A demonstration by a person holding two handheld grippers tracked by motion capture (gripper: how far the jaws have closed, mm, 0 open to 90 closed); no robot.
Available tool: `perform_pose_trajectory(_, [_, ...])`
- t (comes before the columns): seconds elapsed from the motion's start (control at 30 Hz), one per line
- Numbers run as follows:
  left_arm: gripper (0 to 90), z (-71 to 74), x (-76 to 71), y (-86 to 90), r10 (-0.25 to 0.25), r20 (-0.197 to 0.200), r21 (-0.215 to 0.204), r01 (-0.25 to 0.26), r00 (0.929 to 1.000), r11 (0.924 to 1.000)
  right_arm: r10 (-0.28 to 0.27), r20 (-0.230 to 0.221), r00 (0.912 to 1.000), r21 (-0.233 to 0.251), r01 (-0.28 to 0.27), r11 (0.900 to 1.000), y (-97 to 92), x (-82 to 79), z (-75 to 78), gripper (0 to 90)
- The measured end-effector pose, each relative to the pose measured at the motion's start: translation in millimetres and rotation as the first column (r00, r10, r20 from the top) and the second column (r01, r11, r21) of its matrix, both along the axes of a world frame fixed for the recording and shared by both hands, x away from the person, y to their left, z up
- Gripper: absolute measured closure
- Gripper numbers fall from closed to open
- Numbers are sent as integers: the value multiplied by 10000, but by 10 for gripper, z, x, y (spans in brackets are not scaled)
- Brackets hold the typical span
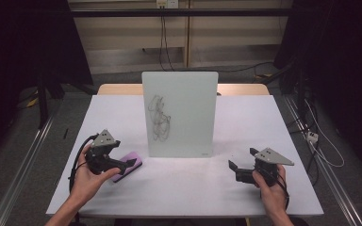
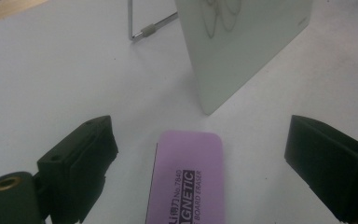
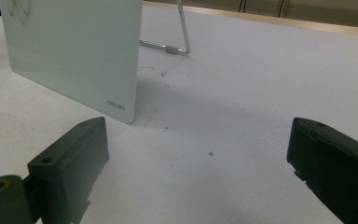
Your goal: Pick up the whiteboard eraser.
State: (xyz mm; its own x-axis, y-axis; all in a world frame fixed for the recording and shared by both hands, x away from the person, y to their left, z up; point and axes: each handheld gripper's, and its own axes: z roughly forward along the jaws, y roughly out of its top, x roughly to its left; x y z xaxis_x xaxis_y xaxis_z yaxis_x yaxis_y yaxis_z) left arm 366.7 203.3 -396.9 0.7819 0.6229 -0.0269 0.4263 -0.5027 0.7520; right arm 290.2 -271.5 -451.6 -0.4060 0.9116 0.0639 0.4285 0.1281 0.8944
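hovering at the left of the worktop [image 1: 193, 183], left tongs [image 1: 131, 163] sat spread wide over the purple eraser [image 2: 186, 179]; pads were clear of it on both sides, nothing gripped. eraser lay flat on the worktop, label up, just in front of the whiteboard's left bottom corner. whiteboard [image 1: 181, 113] stood upright mid-worktop on a wire stand [image 2: 142, 31], dark scribble [image 1: 159, 118] on its left half. right tongs [image 1: 242, 168] were open and empty, low over bare worktop near the board's right corner.
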Motion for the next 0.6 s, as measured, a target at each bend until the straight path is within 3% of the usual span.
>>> perform_pose_trajectory(0.27, [91, 0, 49, -21, -56, -446, 537, 80, 9990, 9985, 38, 7, 10000, 14, -38, 10000, 10, -2, 3, 58])
perform_pose_trajectory(0.47, [155, -6, 67, -49, -276, -732, 714, 329, 9969, 9969, 83, 41, 10000, 33, -84, 10000, 6, -7, 4, 58])
perform_pose_trajectory(0.6, [150, -27, 77, -79, -418, -934, 1149, 525, 9947, 9920, 113, 28, 9999, 50, -113, 9999, 4, -7, 0, 58])
